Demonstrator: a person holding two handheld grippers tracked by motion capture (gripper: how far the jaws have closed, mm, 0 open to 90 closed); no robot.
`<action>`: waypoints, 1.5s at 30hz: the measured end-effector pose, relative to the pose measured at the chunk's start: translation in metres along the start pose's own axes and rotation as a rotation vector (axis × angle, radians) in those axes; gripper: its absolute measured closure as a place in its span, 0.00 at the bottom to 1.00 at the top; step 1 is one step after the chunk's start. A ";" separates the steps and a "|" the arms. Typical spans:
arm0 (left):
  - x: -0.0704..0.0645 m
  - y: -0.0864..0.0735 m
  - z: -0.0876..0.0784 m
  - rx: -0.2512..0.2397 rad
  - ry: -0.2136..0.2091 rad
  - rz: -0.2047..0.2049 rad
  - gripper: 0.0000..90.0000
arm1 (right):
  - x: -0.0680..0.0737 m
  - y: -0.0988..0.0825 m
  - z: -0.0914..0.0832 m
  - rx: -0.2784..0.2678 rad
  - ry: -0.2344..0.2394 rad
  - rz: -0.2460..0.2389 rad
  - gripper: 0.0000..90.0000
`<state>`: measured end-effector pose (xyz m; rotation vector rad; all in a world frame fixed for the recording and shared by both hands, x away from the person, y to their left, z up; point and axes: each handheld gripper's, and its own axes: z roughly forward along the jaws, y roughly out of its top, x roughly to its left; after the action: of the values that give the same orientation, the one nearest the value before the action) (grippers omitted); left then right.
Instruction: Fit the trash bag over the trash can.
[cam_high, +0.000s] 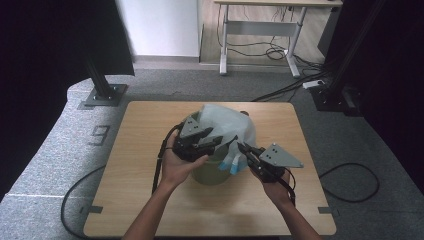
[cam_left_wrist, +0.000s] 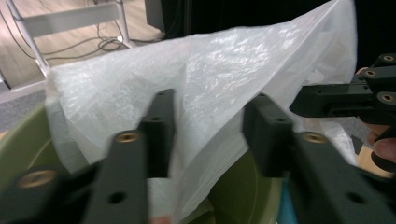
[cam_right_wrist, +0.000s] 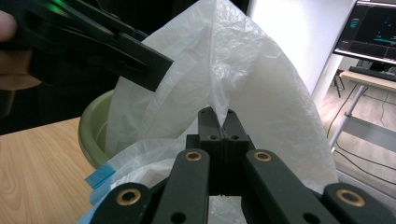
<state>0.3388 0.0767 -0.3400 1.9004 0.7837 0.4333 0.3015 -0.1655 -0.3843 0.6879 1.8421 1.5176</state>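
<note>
While right fingers (cam_right_wrist: 223, 122) pinch bag (cam_right_wrist: 261, 88), bin (cam_right_wrist: 95, 126) beneath

A round green plastic bin (cam_high: 212, 172) stands near the middle of the light wooden table (cam_high: 140, 150). A translucent white plastic bag (cam_high: 227, 127) rises out of the bin and over its far rim. The left gripper (cam_high: 212, 142) lies at the bag's left side, above the bin; the right gripper (cam_high: 242, 148) meets the bag's right edge. Behind the table stands a white-legged desk (cam_high: 260, 30), with cables (cam_high: 280, 50) on the floor beneath it.
</note>
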 end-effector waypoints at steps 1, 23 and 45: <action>0.001 0.000 0.001 0.003 0.002 -0.002 0.71 | 0.000 -0.001 0.000 0.002 0.002 0.001 0.98; 0.043 -0.028 -0.024 -0.004 0.020 -0.145 0.99 | -0.013 -0.018 -0.037 0.011 0.062 0.127 0.55; 0.095 -0.048 -0.051 -0.046 0.111 -0.258 0.99 | -0.058 -0.053 -0.023 0.062 0.028 0.264 0.33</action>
<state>0.3610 0.1897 -0.3645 1.7153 1.0685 0.3934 0.3227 -0.2333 -0.4247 0.9761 1.8834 1.6470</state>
